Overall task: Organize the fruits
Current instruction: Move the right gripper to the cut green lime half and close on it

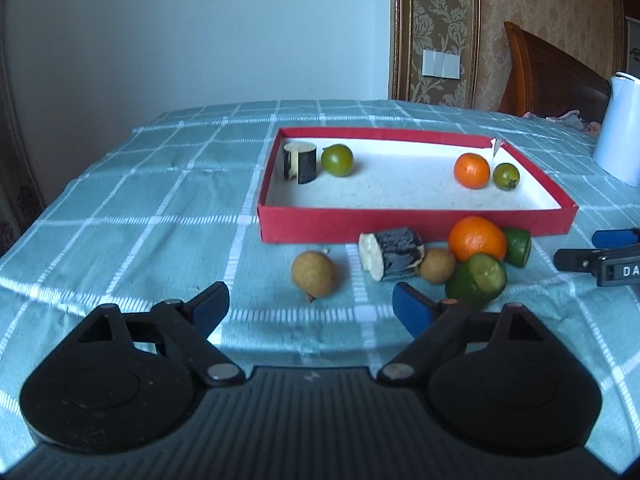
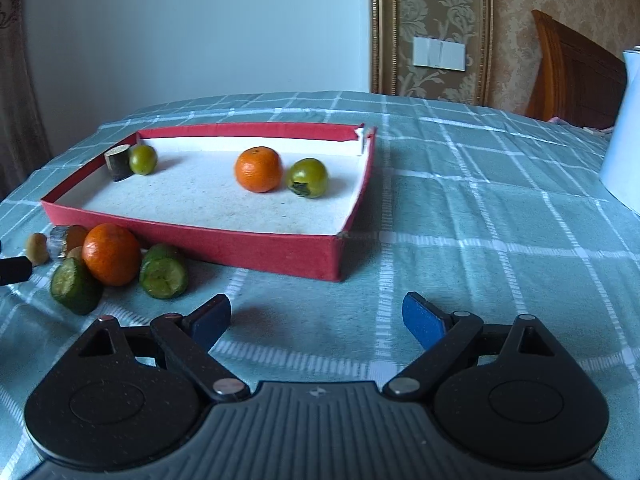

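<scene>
On the worktop (image 1: 120, 208) lies a tray (image 1: 416, 225). Inside it, at the left, a cut stem piece (image 1: 300, 162) stands beside a tomato (image 1: 337, 160); at the right, an orange (image 1: 471, 170) is next to another tomato (image 1: 506, 176). Before the tray lie more fruits in a heap (image 1: 476, 256), and one longan (image 1: 314, 274) lies apart at the left. A kettle (image 1: 620, 128) stands far right.
</scene>
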`<state>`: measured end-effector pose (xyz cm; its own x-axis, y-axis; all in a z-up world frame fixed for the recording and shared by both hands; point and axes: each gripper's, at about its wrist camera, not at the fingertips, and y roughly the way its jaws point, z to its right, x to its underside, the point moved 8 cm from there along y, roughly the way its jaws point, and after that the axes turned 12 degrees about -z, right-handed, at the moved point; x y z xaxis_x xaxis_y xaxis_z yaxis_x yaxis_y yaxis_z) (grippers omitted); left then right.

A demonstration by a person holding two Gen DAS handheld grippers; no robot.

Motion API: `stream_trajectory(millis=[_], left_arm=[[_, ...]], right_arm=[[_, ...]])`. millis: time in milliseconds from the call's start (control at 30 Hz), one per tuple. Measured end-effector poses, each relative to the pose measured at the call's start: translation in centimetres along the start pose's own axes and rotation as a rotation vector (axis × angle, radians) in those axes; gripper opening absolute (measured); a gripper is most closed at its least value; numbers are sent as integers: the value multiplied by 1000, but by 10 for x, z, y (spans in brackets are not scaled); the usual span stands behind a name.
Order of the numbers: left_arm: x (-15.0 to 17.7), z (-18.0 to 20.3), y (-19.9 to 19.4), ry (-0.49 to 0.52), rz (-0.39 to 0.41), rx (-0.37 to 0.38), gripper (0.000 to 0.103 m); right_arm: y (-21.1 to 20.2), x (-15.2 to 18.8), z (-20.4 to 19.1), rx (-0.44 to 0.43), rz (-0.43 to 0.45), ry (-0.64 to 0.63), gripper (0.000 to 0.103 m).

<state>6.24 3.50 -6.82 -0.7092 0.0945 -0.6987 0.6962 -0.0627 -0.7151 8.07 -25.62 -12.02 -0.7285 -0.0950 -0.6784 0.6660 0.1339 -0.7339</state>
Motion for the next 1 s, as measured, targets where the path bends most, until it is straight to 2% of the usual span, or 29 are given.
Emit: stream_trajectory(millis=[100,500,533,600,767,933,967,1000], left_arm=[[2,-2,4,5,-9,-3,88],[1,-12,21,13,-38,8,94],[1,-13,21,11,-36,14,94],[0,-13,22,8,-39,21,95],[1,-12,23,17,-41,14,97],[1,-12,24,10,-50,22,100],[1,-12,24,13,-52,24,101],[1,-11,24,14,-54,23,102]], right_arm=[[-4,2,-12,-38,11,-17,93],[-1,-7,-52,-93,27,-105,92],[-1,-9,-55,-90,35,-116,90],[0,-12,-60,-80,44,-136,79],[13,-18,-69,-107,7,-160,56],[18,-21,-77,-89,15,-194,54],[18,-21,-78,-96,17,-197,50],[18,-21,-79,-102,19,-200,40]])
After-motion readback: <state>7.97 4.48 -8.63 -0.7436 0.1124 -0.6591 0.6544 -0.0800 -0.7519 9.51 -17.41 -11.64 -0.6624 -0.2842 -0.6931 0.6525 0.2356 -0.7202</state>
